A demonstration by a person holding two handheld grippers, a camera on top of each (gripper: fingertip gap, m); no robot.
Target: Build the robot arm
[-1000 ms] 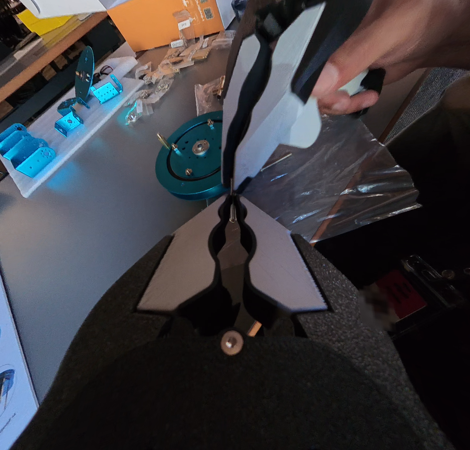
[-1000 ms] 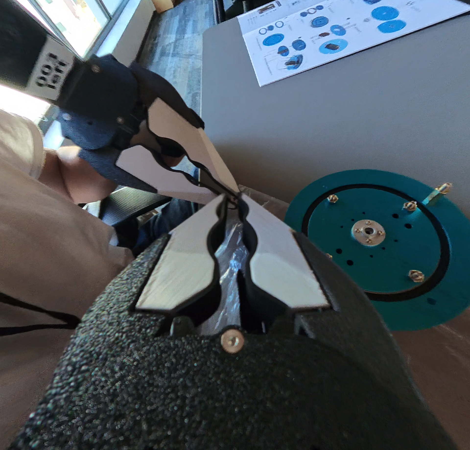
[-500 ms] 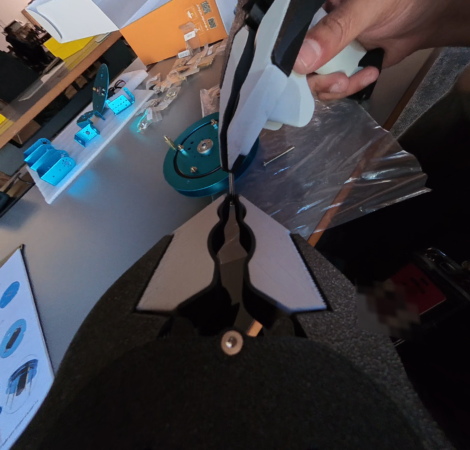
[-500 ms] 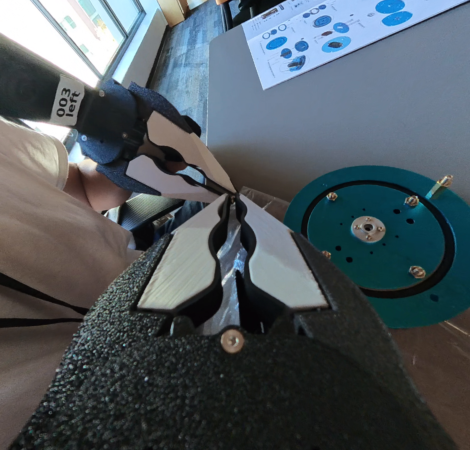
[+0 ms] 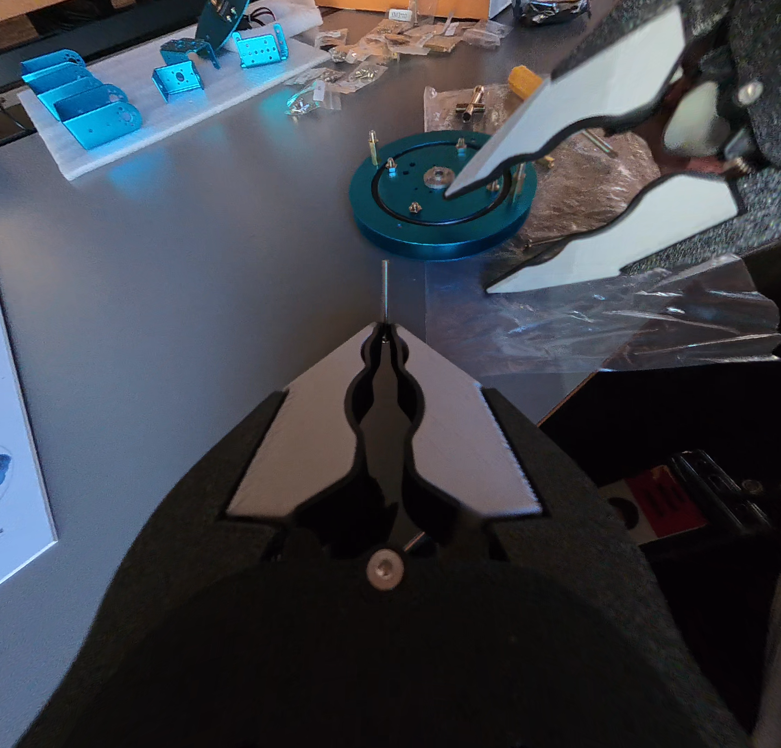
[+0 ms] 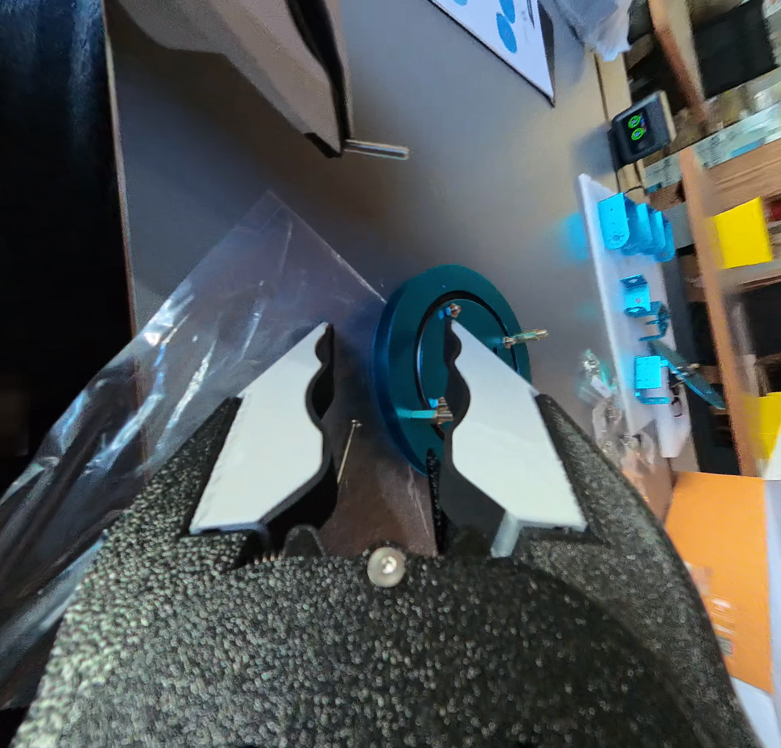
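Grey table [image 5: 169,262] under both my grippers. Teal disc [image 5: 439,224] ahead of left fingertips, 1 brass standoff [image 5: 372,146] upright on rim. My right gripper [image 6: 391,330] gapes, empty, straddling disc edge. My left gripper [image 5: 383,326] pinches thin steel pin [image 5: 384,288] at base, so pin points forward.

Grey surface [image 5: 177,228], glare patches; wooden shelving [image 6: 693,228] at 3 o'clock; dark floor gap at 9 o'clock.
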